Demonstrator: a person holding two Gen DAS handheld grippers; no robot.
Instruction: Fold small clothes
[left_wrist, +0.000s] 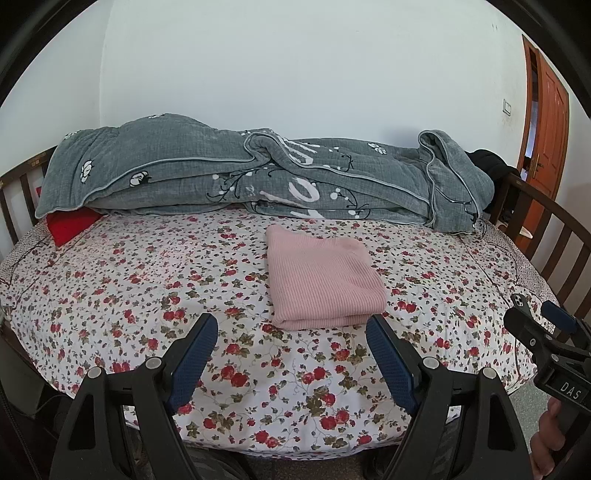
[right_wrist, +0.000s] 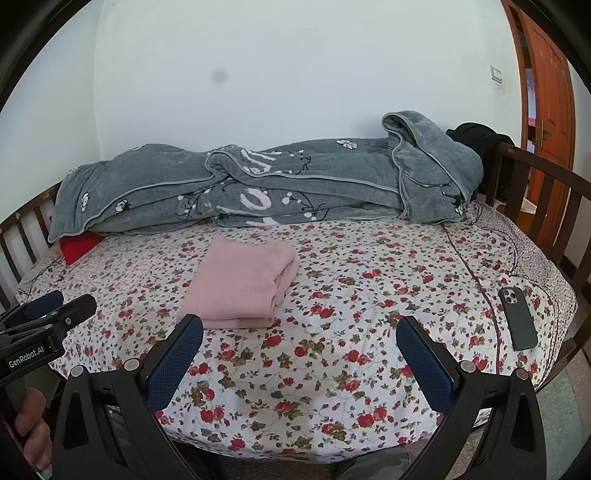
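Note:
A pink ribbed garment (left_wrist: 321, 282) lies folded into a neat rectangle on the floral bed sheet (left_wrist: 147, 288). It also shows in the right wrist view (right_wrist: 242, 284). My left gripper (left_wrist: 291, 326) is open and empty, held just short of the garment's near edge. My right gripper (right_wrist: 300, 328) is open and empty, to the right of the garment and apart from it. The right gripper also shows at the right edge of the left wrist view (left_wrist: 543, 325), and the left gripper at the left edge of the right wrist view (right_wrist: 55, 306).
A grey quilt (left_wrist: 258, 173) is piled along the wall side of the bed. A red cloth (left_wrist: 70, 225) pokes out under its left end. A dark phone (right_wrist: 517, 317) lies near the bed's right edge. Wooden rails (right_wrist: 546, 192) bound both ends. An orange door (right_wrist: 546, 110) stands at the right.

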